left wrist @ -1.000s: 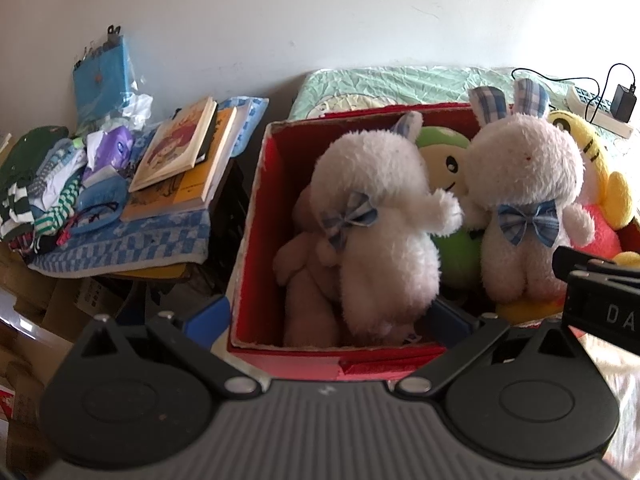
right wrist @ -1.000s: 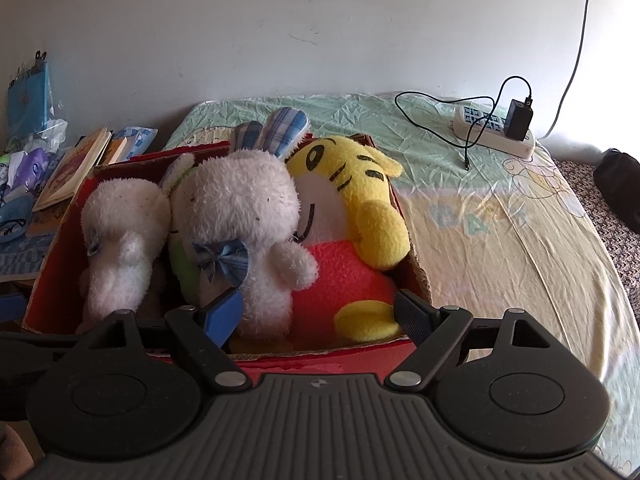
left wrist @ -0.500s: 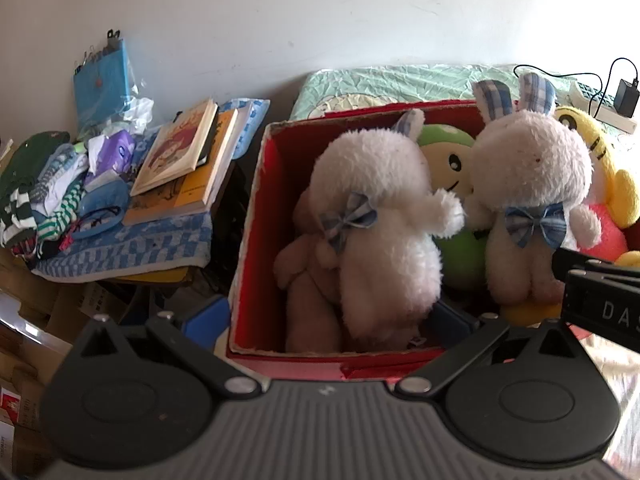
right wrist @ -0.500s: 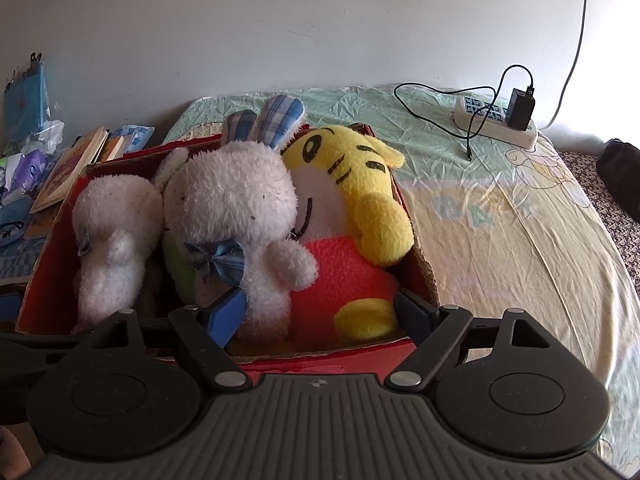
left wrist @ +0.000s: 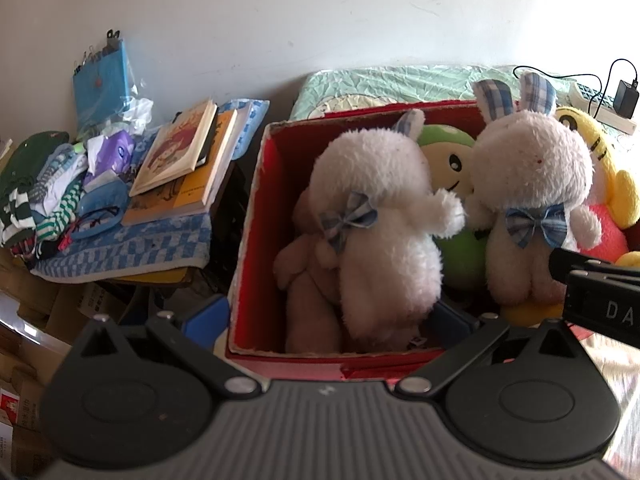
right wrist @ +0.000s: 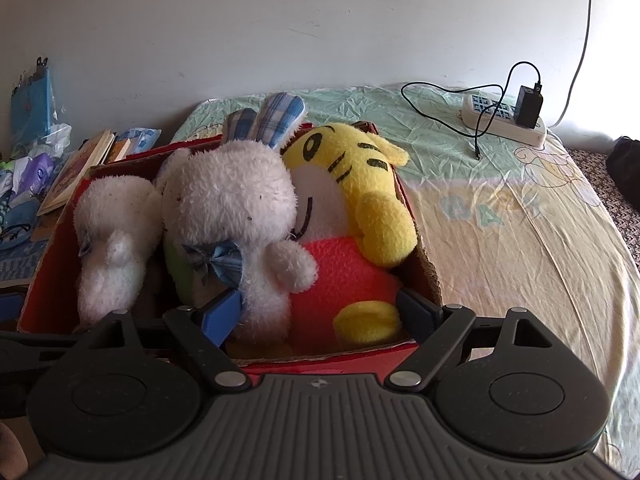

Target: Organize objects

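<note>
Two grippers hang at the near edge of a red box [left wrist: 256, 216] that sits on a bed [right wrist: 520, 220] against a pale wall. The box is the biggest thing after the bed and is packed with soft toys. Largest of these is the yellow tiger [right wrist: 360, 184] with its pink belly, wedged against the right wall of the box. Left of it stands a white rabbit with plaid ears [left wrist: 528, 184], upright, its bow tie facing near. Further left a second white rabbit [left wrist: 384, 216] leans over a tan plush [left wrist: 308, 280], and a green toy [left wrist: 452, 164] is squeezed between the two rabbits.

The left gripper [left wrist: 332, 320] has its jaws apart, one finger outside the box's left wall, the other low inside among the toys. The right gripper [right wrist: 320, 312] also has its jaws apart, spanning the tiger's foot, gripping nothing.

Left of the box, stacked books [left wrist: 180, 168] lie on a checked cloth [left wrist: 132, 244]. A power strip [right wrist: 504, 120] rests far right on the bed.
</note>
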Available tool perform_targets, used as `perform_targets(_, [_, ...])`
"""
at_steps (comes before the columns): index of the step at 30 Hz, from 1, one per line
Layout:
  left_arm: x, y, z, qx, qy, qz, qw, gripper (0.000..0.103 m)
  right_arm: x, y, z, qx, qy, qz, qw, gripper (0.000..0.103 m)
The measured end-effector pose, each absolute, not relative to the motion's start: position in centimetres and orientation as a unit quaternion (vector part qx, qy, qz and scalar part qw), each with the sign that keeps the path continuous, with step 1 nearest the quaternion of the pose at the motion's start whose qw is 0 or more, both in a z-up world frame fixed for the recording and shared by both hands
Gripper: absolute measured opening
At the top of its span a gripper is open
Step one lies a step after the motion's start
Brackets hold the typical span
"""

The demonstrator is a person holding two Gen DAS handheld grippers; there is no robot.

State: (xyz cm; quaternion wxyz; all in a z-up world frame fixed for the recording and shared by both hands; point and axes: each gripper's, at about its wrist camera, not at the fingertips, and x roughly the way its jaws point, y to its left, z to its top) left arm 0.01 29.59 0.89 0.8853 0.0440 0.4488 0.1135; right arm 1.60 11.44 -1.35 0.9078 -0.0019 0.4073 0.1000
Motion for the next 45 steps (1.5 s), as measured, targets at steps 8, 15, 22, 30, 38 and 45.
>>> perform_targets(8, [0.0, 30.3, 0.6, 0.02, 0.451, 0.106, 0.886, 0.103, 1.5, 11.8, -1.7, -0.038, 0.401, 0.108, 0.909, 0.087])
perform_targets(15, [0.0, 30.8, 0.4, 0.005, 0.452, 0.094, 0.887, 0.103, 1.7, 11.6, -1.6, -0.027, 0.402, 0.114, 0.908, 0.087])
perform_targets(22, [-0.2, 30.7, 0.4, 0.006, 0.444, 0.096, 0.891, 0.103, 1.5, 11.5, -1.7, -0.026, 0.394, 0.118, 0.911, 0.087])
perform_targets(30, [-0.4, 29.9, 0.5, 0.028, 0.434, 0.115, 0.893, 0.103, 1.5, 11.0, -1.6, -0.016, 0.395, 0.135, 0.909, 0.087])
perform_targets(38, [-0.7, 29.2, 1.5, 0.023, 0.428, 0.139, 0.893, 0.102, 1.9, 9.7, -0.8, 0.005, 0.409, 0.154, 0.9, 0.084])
perform_targets(45, [-1.1, 27.2, 2.9, 0.03, 0.421, 0.149, 0.894, 0.103, 1.6, 8.0, 0.0, 0.023, 0.415, 0.186, 0.89, 0.079])
